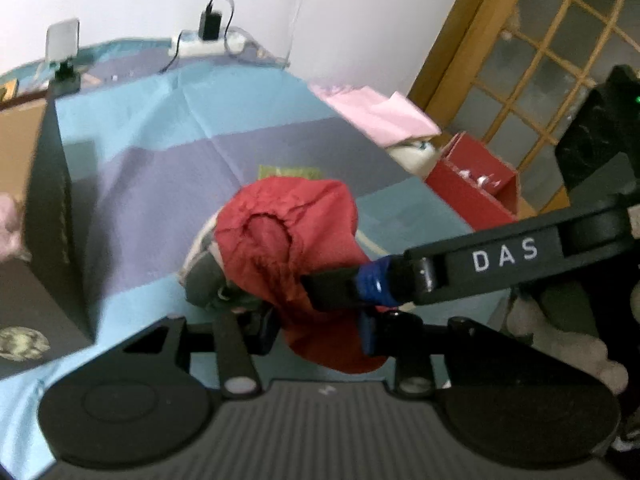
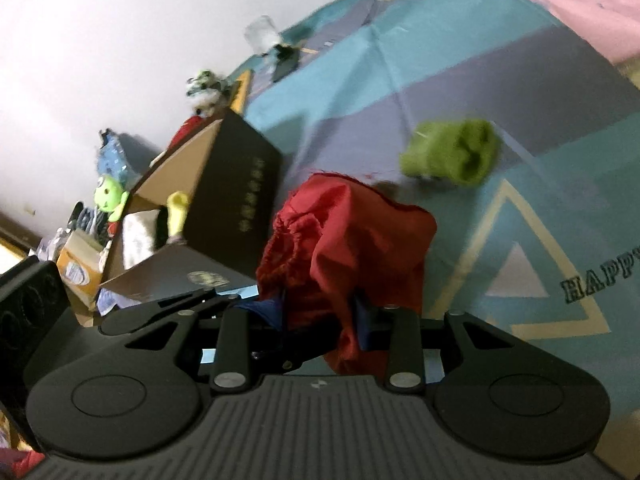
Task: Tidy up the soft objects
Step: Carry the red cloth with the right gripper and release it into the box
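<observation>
A red cloth garment [image 1: 288, 232] with a gathered elastic opening hangs over the striped blue and purple bedspread [image 1: 180, 120]. My left gripper [image 1: 322, 332] is shut on its lower fold. My right gripper [image 1: 320, 292] reaches in from the right, its blue-taped fingers pinching the same cloth. In the right wrist view the red garment [image 2: 360, 232] bunches between the right gripper's [image 2: 320, 316] fingers. A grey and white soft thing [image 1: 204, 276] lies partly under the red cloth. A green soft piece [image 2: 452, 152] lies on the bedspread beyond it.
A black box [image 1: 52, 216] with an open lid stands at the left, close to the cloth. A carton with soft toys [image 2: 108, 196] sits behind it. At the right edge are a pink cloth [image 1: 380, 112] and a red box [image 1: 472, 188]. A power strip [image 1: 208, 42] lies by the wall.
</observation>
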The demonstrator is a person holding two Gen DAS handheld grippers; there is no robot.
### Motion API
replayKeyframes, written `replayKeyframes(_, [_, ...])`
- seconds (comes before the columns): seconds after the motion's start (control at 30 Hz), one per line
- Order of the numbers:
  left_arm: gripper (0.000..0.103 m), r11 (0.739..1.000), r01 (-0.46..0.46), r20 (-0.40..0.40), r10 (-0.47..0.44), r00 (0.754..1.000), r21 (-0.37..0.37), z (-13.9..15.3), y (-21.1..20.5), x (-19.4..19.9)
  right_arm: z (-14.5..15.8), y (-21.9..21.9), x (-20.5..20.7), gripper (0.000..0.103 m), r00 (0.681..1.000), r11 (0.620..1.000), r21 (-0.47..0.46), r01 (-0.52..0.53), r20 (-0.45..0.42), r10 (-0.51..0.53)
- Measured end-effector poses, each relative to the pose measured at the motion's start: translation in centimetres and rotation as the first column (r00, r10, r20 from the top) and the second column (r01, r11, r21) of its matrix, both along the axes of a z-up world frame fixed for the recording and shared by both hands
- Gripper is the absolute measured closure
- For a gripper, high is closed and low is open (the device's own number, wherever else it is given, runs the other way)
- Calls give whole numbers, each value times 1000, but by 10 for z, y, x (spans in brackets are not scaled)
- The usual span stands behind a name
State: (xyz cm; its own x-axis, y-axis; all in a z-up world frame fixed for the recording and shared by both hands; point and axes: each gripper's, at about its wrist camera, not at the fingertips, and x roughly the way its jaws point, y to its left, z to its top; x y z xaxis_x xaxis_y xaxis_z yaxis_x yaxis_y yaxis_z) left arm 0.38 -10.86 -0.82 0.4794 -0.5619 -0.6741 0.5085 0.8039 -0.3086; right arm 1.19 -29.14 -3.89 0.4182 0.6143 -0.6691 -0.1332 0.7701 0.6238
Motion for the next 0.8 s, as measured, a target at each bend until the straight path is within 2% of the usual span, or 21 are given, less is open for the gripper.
replayKeyframes(0.07, [71, 1000, 20, 42, -19, 999, -22, 14, 10, -9, 14, 11, -3, 85, 999, 1000, -18, -16, 32, 17])
replayKeyframes(0.23, [71, 998, 25, 157, -16, 987, -55, 46, 38, -19, 59, 45, -13, 85, 977, 996, -88, -33, 206, 50])
replayKeyframes(0.43, [71, 993, -21, 252, 50, 966, -116, 79, 90, -16, 91, 84, -3, 84, 927, 998, -42, -42, 371, 55])
replayKeyframes(0.63, [71, 988, -86, 321, 123, 939, -126, 97, 142, -9, 110, 131, 17, 84, 874, 994, -24, -103, 476, 102])
replayKeyframes(0.73, [71, 984, -132, 337, 165, 927, -117, 98, 168, -3, 108, 156, 28, 83, 859, 991, -10, -135, 498, 122])
replayKeyframes(0.8, [71, 981, -164, 335, 191, 923, -108, 94, 184, 3, 103, 173, 38, 83, 860, 989, 8, -148, 495, 124])
